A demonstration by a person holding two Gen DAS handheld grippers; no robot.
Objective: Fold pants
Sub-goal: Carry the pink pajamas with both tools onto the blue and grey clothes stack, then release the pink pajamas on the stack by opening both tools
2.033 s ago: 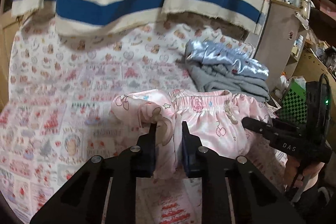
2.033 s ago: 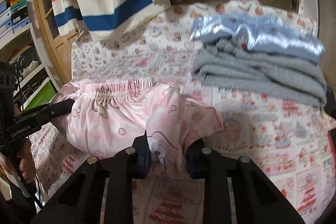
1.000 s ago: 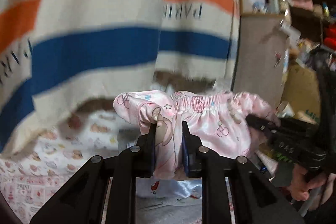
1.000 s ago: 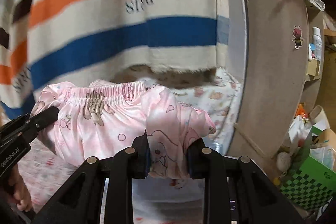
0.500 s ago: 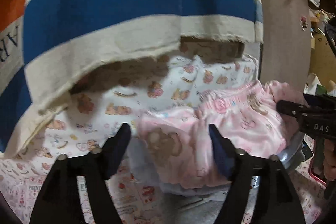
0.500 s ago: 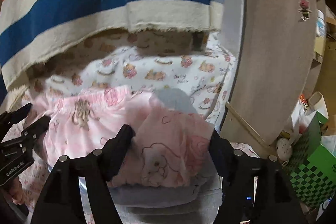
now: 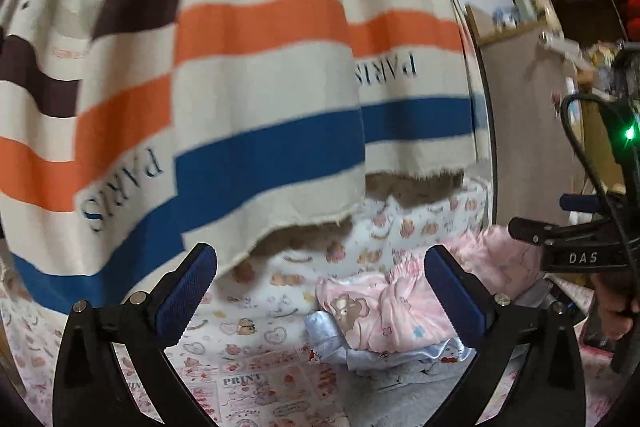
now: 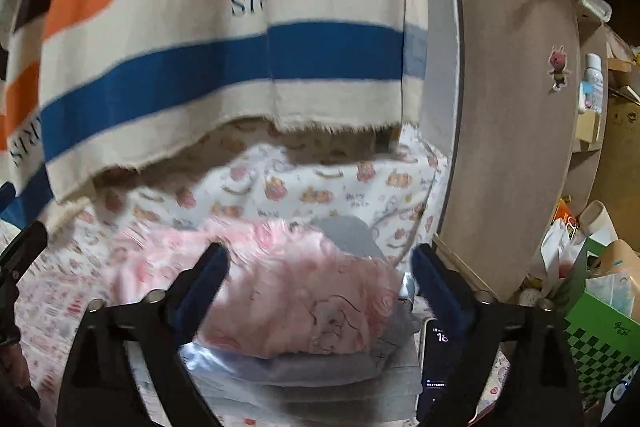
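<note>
Pink printed pants [image 8: 288,291] lie folded on top of a pale-blue satin garment [image 7: 384,351] and a grey one [image 8: 320,375], stacked on our cartoon-print sheet [image 7: 256,311]. We hold the left gripper [image 7: 320,295] with jaws spread wide, gripping nothing, and the right gripper [image 8: 320,279] likewise wide, the pants between its fingers but untouched. Behind hangs a striped blanket [image 7: 248,75].

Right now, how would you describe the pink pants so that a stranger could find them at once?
Look under the big striped blanket that hangs over the cartoon-print sheet. There a small stack of folded clothes lies, and the pink pants are its top layer, between the open fingers of the right gripper. They alone are pink with cartoon animals; below them lie shiny blue cloth and plain grey cloth.
</note>
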